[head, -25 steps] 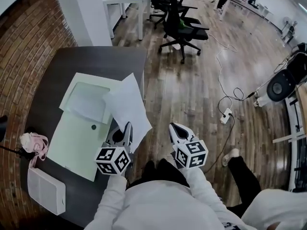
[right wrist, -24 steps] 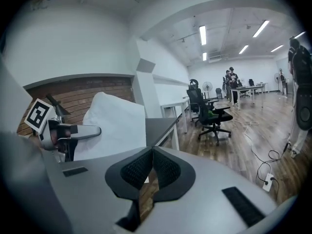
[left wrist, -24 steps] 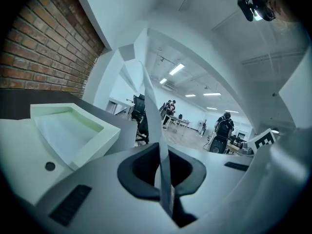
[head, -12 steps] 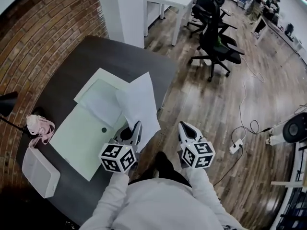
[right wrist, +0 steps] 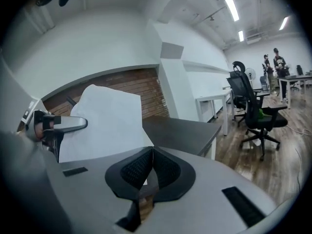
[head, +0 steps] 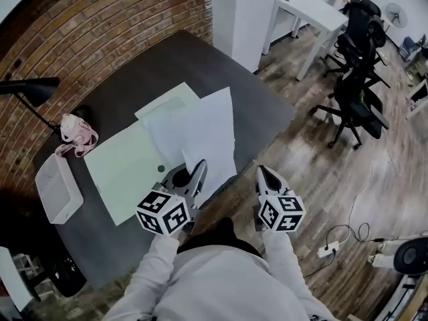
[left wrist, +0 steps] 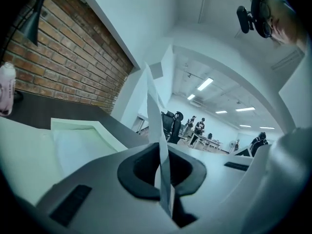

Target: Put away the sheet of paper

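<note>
A white sheet of paper (head: 207, 132) slants over the right half of an open pale green folder (head: 124, 169) on the dark table (head: 167, 59). My left gripper (head: 199, 169) is shut on the sheet's near edge. In the left gripper view the sheet (left wrist: 157, 126) stands edge-on, pinched between the jaws, with the folder (left wrist: 73, 135) lying to the left. My right gripper (head: 262, 174) hangs shut and empty beside the table's near corner, over the wooden floor. The right gripper view shows its jaws (right wrist: 152, 155) pressed together, and the sheet (right wrist: 109, 126) up at the left.
A white box (head: 57, 186) and a pink item (head: 77, 131) sit on the table's left end, under a black lamp (head: 33, 89). Brick wall runs behind. Black office chairs (head: 358, 99) and a white desk (head: 314, 12) stand to the right; a power strip (head: 328, 249) lies on the floor.
The head view has swung so the table and brick wall fill more of the picture. The left gripper keeps hold of the sheet, and both grippers stay close together at the table's edge.
</note>
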Action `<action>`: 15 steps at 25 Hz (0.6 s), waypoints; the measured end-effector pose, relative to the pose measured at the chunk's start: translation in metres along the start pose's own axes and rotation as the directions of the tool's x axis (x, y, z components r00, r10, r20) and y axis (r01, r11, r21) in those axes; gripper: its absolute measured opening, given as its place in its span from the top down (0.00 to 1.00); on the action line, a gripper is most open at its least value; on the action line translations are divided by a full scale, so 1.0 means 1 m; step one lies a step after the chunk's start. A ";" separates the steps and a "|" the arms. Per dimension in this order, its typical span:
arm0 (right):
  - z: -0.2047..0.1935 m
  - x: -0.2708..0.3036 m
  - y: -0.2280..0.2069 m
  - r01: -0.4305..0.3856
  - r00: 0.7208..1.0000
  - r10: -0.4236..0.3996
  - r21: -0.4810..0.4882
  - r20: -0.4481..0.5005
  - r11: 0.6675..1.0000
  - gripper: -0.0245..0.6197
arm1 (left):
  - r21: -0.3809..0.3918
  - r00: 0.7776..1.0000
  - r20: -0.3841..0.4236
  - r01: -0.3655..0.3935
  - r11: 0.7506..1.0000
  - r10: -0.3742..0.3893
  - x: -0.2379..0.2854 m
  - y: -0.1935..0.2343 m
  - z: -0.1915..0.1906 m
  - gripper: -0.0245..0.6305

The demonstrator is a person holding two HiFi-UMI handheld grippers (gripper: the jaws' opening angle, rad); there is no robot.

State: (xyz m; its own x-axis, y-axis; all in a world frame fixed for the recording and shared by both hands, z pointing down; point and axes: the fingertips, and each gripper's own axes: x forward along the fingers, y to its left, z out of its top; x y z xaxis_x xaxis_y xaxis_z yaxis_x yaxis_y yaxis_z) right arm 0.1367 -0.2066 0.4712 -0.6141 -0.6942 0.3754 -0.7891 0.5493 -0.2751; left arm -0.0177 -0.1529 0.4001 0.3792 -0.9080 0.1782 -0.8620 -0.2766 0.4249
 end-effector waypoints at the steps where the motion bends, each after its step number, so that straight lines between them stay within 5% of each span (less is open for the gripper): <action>1: 0.003 0.006 0.002 -0.027 1.000 0.027 -0.010 -0.005 1.000 0.92 | -0.013 1.000 0.017 -0.020 1.000 0.020 -0.002 0.003 0.004 0.94; 8: 0.014 0.045 0.035 -0.218 0.976 0.214 -0.085 -0.047 0.972 0.92 | -0.091 0.975 0.146 -0.155 0.984 0.167 -0.035 0.031 0.028 0.94; 15: 0.013 0.070 0.072 -0.363 0.930 0.351 -0.120 -0.107 0.924 0.92 | -0.234 0.914 0.244 -0.269 0.934 0.324 -0.089 0.073 0.045 0.94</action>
State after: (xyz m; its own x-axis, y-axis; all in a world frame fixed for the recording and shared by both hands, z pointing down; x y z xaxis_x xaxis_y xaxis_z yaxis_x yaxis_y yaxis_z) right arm 0.0363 -0.2218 0.4661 -0.8469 -0.4030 0.3469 -0.5044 0.8155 -0.2840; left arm -0.1298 -0.1067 0.3751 -0.0151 -0.9964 0.0837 -0.8285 0.0594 0.5568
